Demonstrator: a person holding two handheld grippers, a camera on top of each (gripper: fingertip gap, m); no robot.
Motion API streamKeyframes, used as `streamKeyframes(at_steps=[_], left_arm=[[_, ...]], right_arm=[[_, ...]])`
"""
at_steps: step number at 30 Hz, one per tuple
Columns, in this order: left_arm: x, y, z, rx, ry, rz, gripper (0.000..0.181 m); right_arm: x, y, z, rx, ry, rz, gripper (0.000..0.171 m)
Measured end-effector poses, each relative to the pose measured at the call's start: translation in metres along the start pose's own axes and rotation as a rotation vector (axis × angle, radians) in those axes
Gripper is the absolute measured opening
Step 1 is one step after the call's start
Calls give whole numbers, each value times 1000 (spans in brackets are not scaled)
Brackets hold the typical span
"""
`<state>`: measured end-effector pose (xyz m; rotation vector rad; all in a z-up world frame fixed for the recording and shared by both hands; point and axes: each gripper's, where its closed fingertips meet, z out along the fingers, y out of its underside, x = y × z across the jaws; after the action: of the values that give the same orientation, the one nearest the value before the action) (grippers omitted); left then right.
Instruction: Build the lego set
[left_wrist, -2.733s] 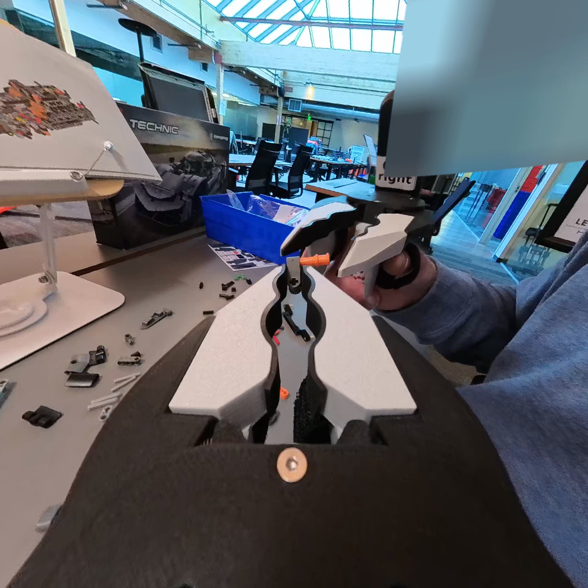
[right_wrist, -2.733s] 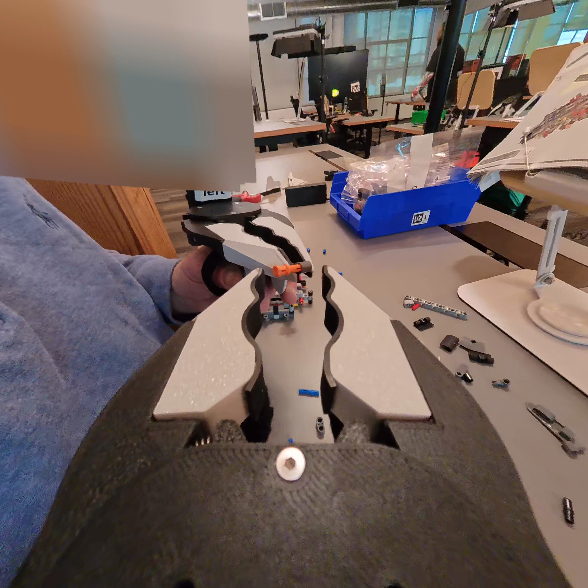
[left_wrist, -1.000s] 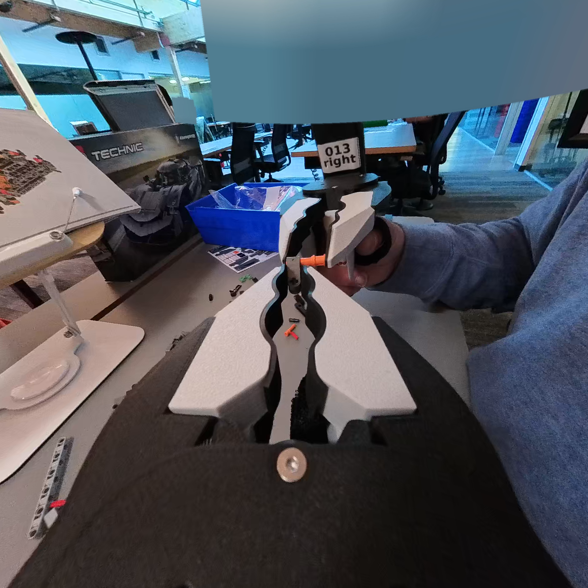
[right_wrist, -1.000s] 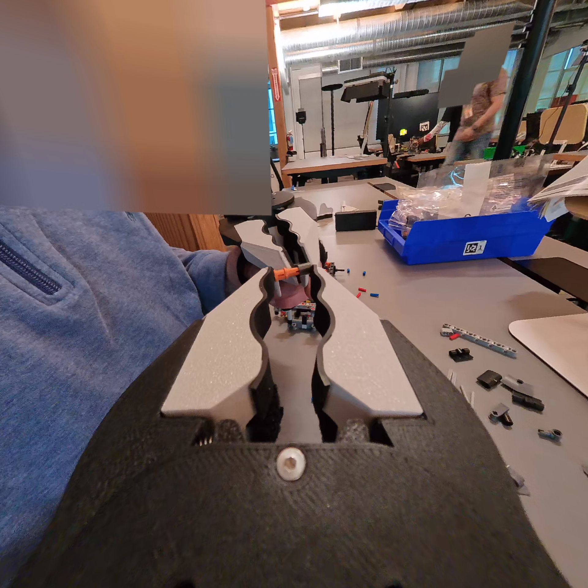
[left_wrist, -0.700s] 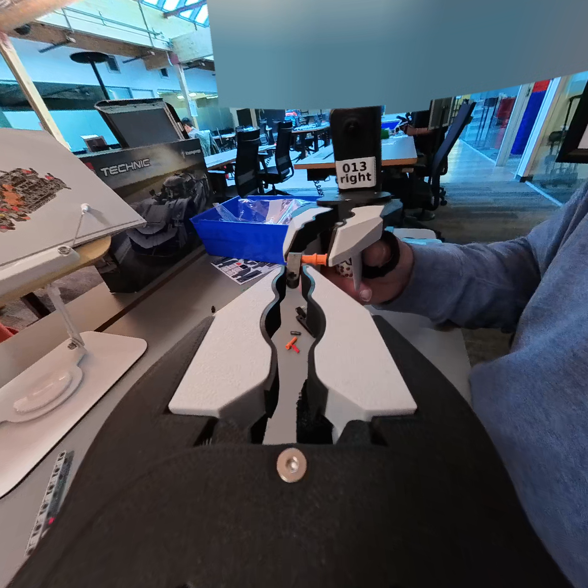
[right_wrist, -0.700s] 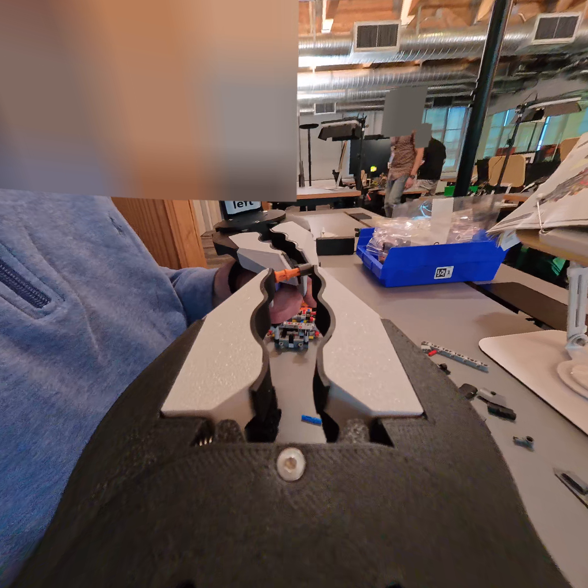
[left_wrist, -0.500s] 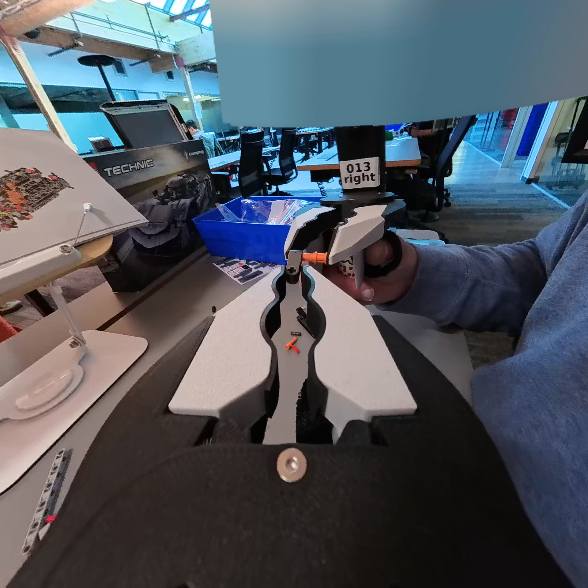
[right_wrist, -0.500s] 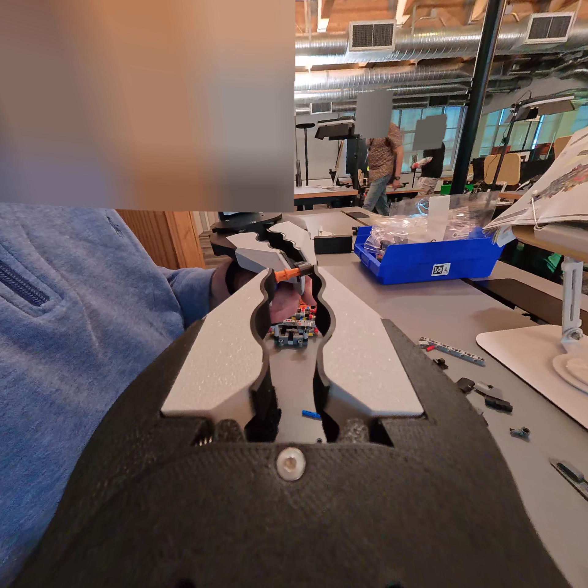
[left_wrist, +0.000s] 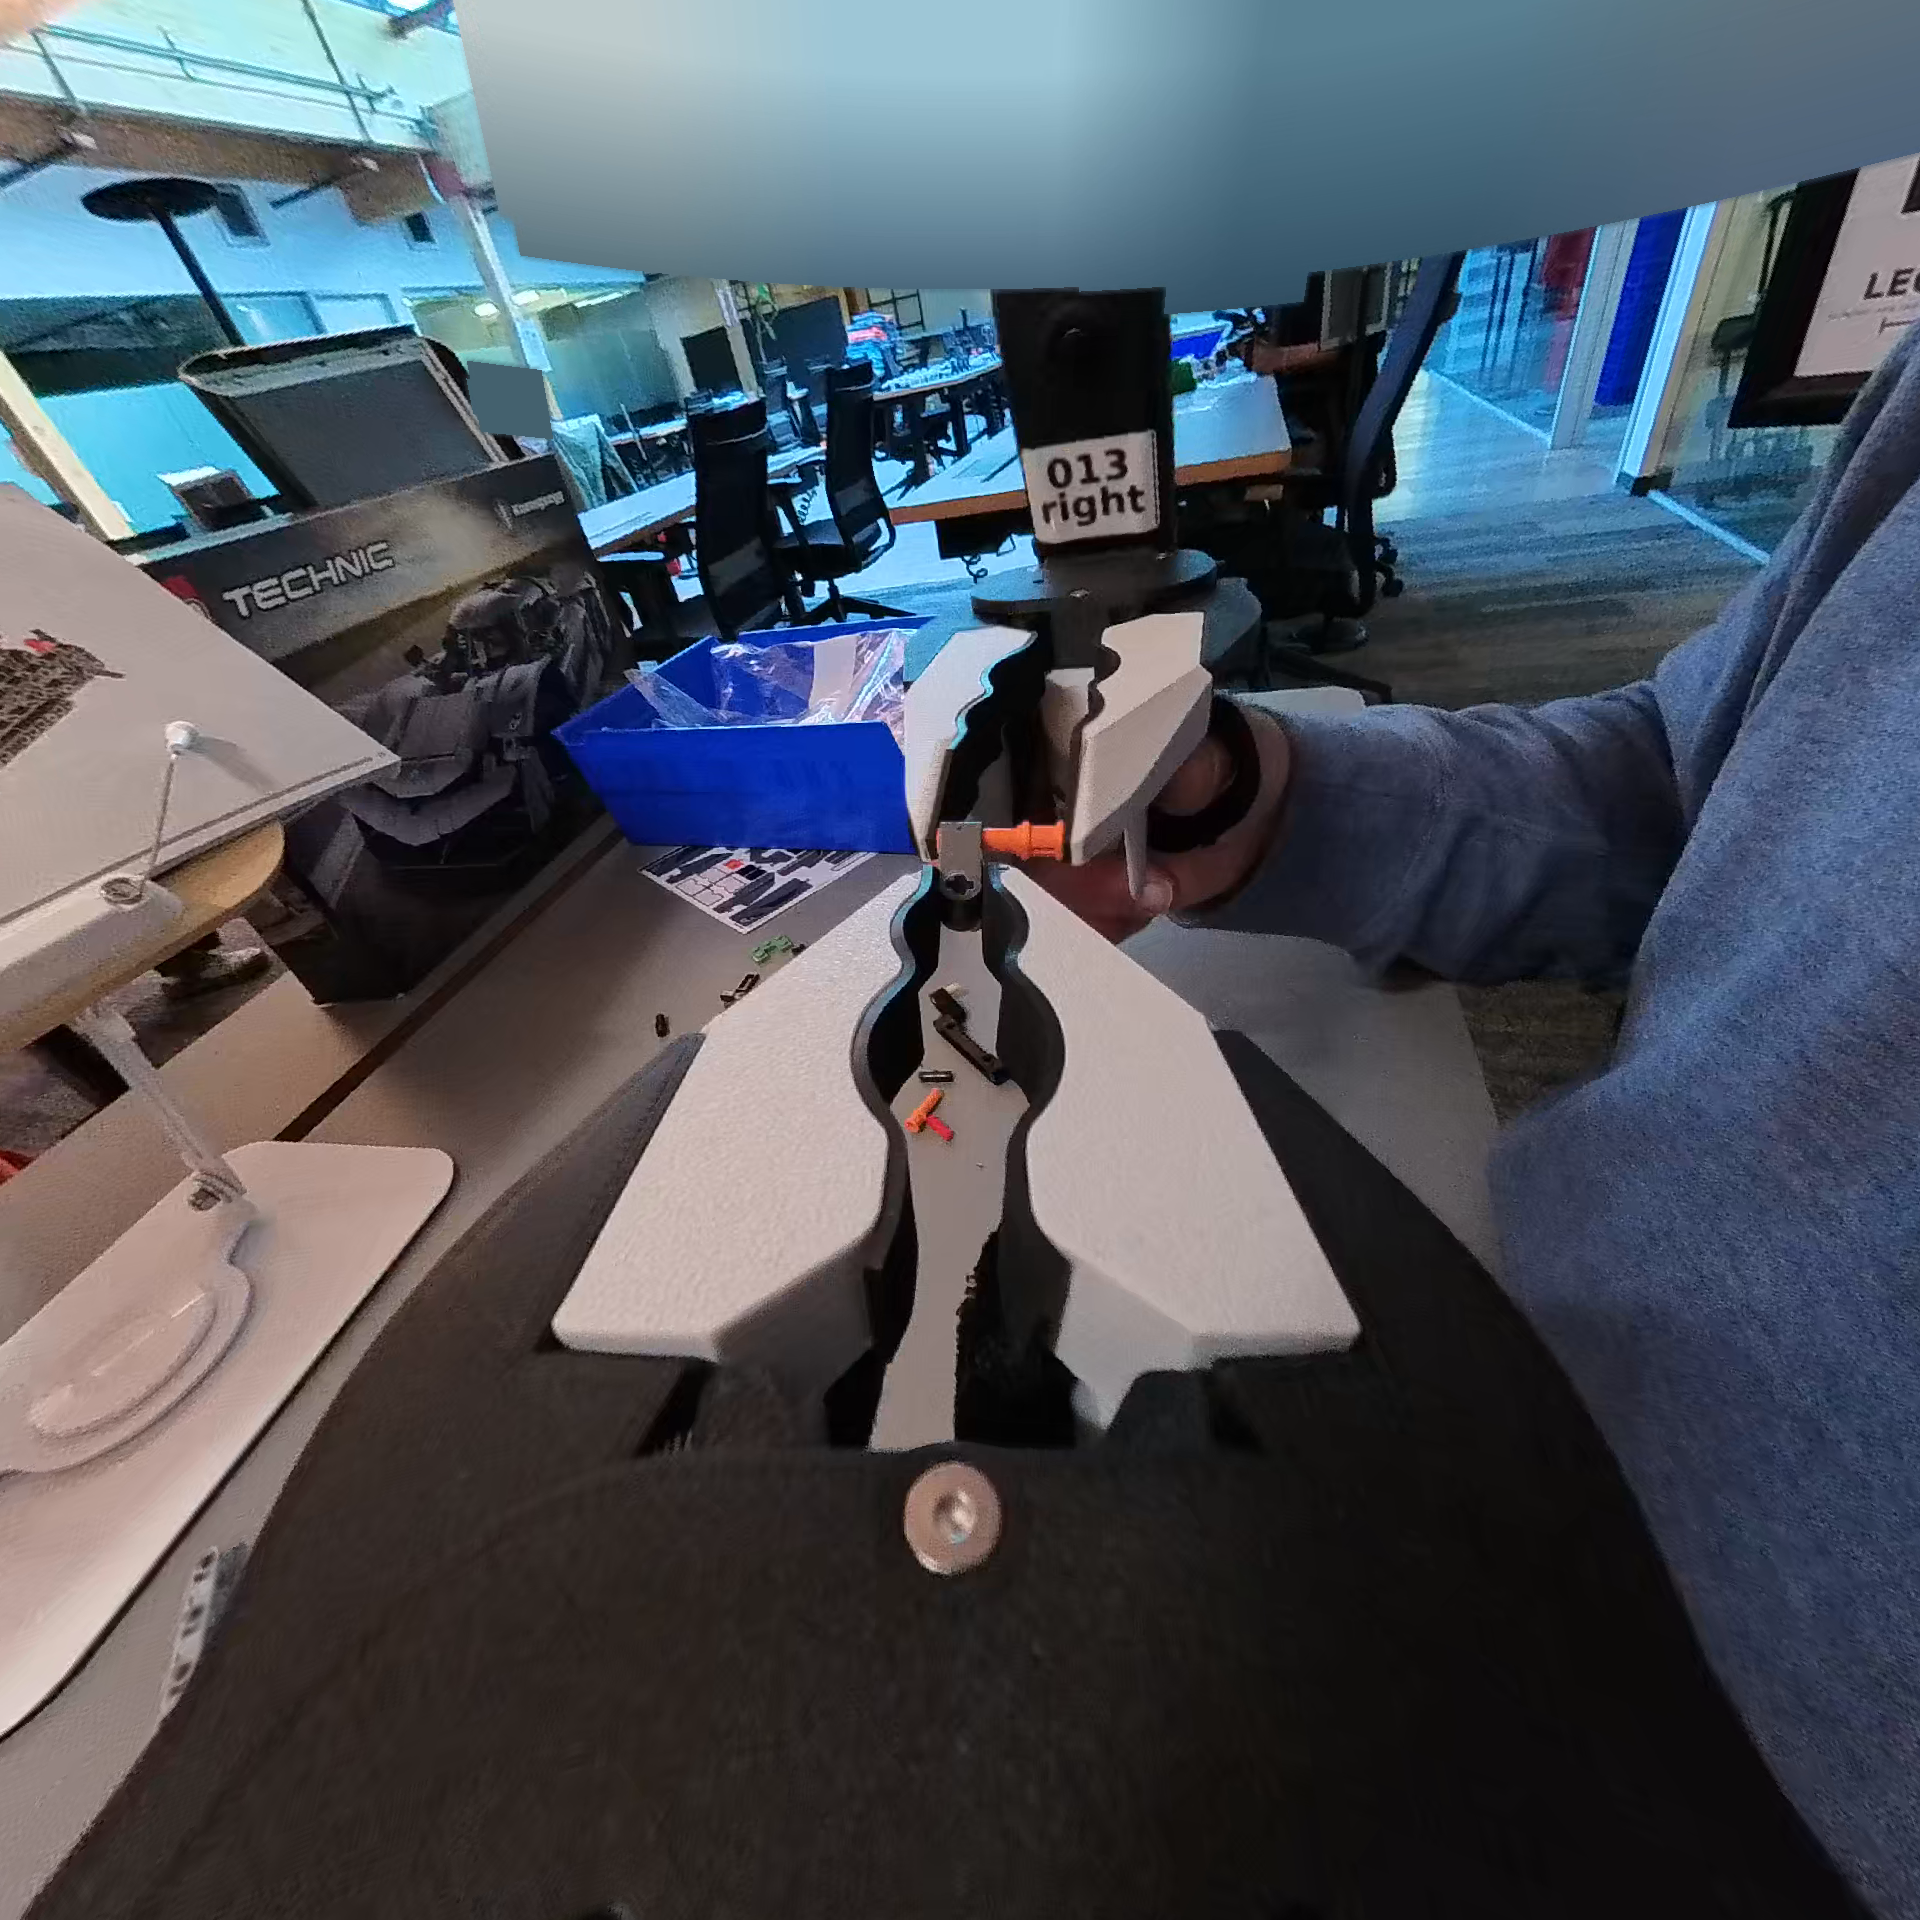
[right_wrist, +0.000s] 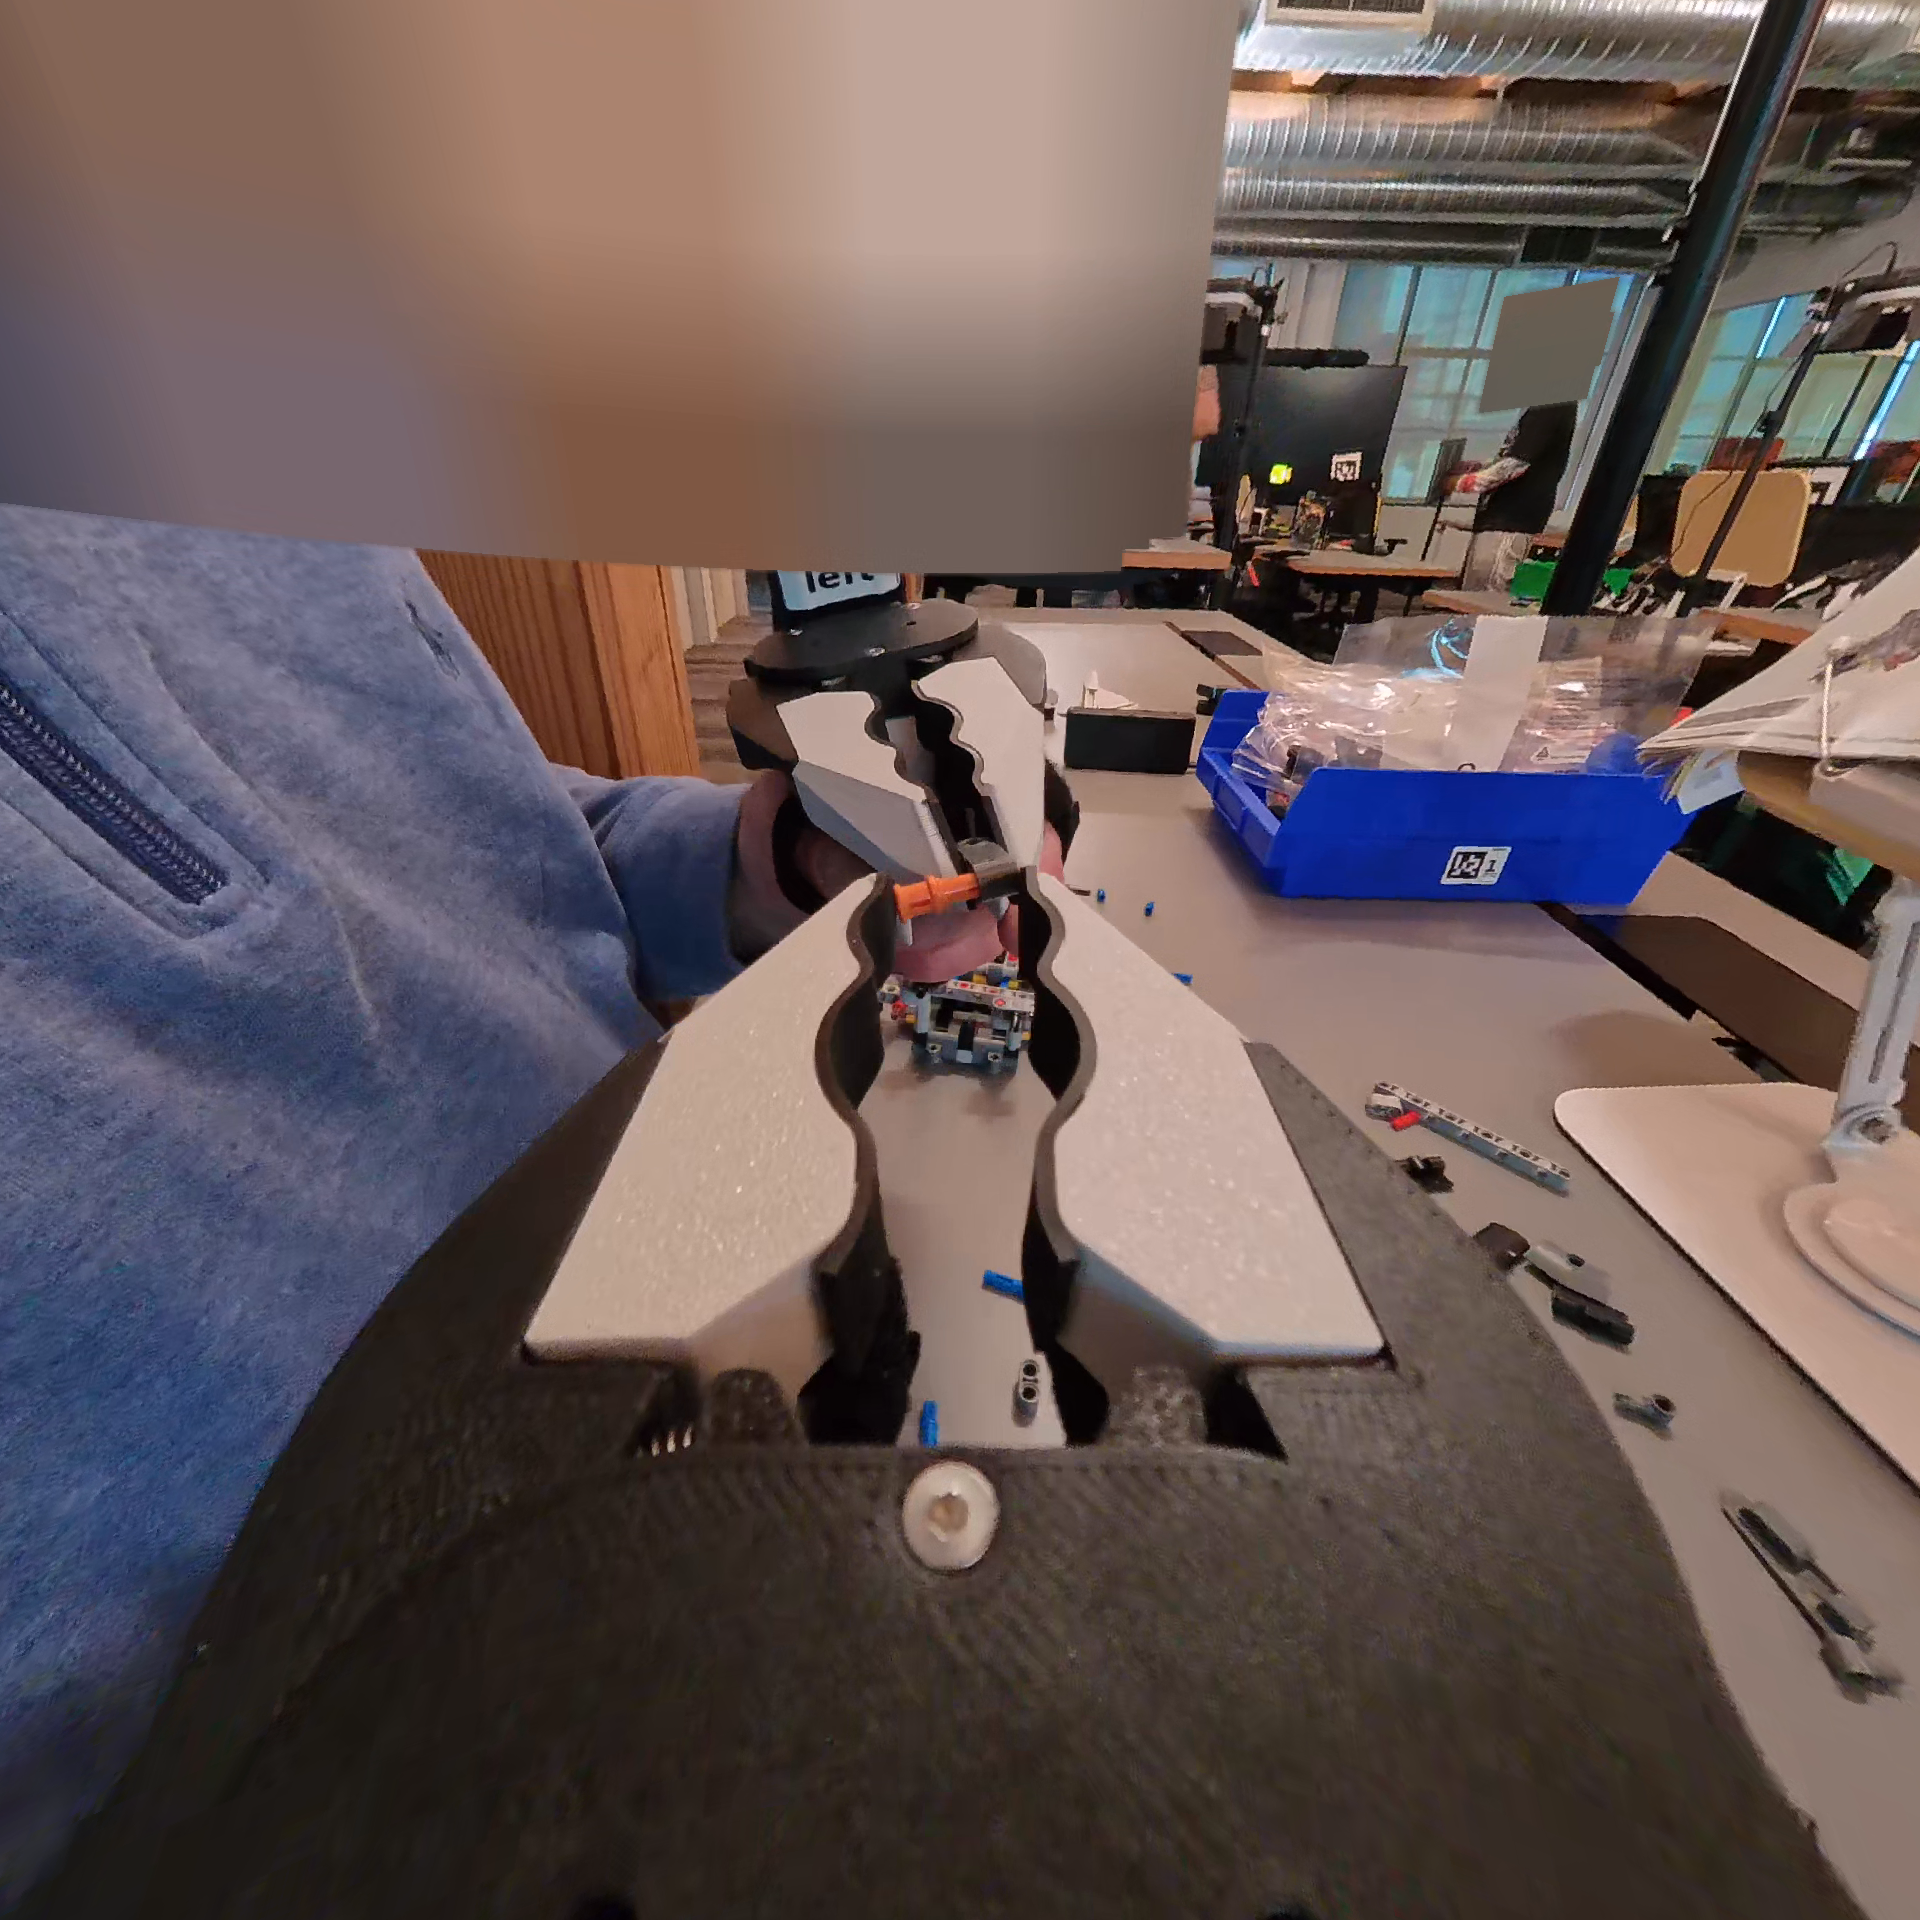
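Note:
My left gripper is shut on a small grey connector and holds it above the table. My right gripper is shut on an orange pin, which lies across its tips with one end in the connector. In the left wrist view the right gripper comes in from above with the orange pin. In the right wrist view the left gripper faces mine. A small part-built grey assembly stands on the table below the tips.
A blue bin of bagged parts stands at the back. A booklet rests on a white stand, beside a dark box. A long grey beam and loose pieces lie on the table, with an orange pin. Left and right tips are no more than a few centimetres apart.
Both grippers keep the same hold on the pin and the connector. They have swayed a little together, so the background has shifted in both views.

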<state>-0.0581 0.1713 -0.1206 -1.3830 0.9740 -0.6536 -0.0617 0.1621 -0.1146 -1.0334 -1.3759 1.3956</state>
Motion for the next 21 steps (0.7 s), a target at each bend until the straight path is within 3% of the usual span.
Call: streamKeyframes(at_steps=[15, 21], left_arm=[[5, -6, 1, -1, -45, 118, 6], [0, -10, 1, 22, -101, 131, 6]], right_arm=[[-5, -6, -2, 65, 11, 80, 21], [-2, -9, -4, 81, 101, 53, 20]])
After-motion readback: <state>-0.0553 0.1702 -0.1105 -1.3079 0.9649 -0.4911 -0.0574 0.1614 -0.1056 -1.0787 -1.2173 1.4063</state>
